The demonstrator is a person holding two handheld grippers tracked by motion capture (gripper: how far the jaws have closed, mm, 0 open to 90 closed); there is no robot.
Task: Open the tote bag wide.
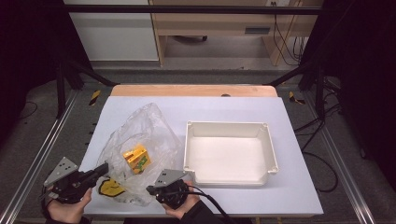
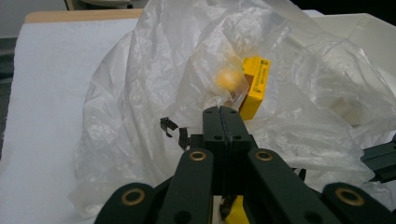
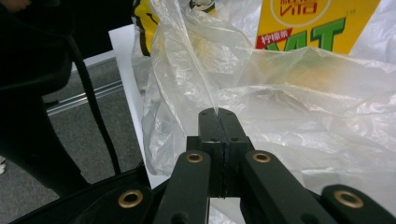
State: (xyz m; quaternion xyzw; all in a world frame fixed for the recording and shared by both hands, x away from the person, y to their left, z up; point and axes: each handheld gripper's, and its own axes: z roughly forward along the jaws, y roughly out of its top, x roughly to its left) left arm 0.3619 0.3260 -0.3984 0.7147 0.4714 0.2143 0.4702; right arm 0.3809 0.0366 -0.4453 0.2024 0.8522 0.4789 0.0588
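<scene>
Two tools are down at the near edge of the counter (image 1: 140,105), one in each hand, both on the clear bag (image 1: 140,140). Far left, the left tool (image 1: 103,168) points in at the bag's left side; in the left gripper view its jaws are pressed tight together, with a fold of film apparently caught at their tips. Just beyond it, a yellow-and-black print (image 1: 111,187) shows at the bag's near corner, too small to read. Moving right, the bag lies crumpled and puffed up on the counter's left half, and inside sits a yellow carton (image 1: 136,158). The right gripper view gives the label: "Vita" in a red oval, big green letters ending "AT", and a red strip of characters I cannot make out. Next, the right tool (image 1: 152,189) at the bag's near right edge, jaws clenched on a thin pleat of film that rises from between them. Rightmost, a white tray (image 1: 188,154) stands just beside the bag.
</scene>
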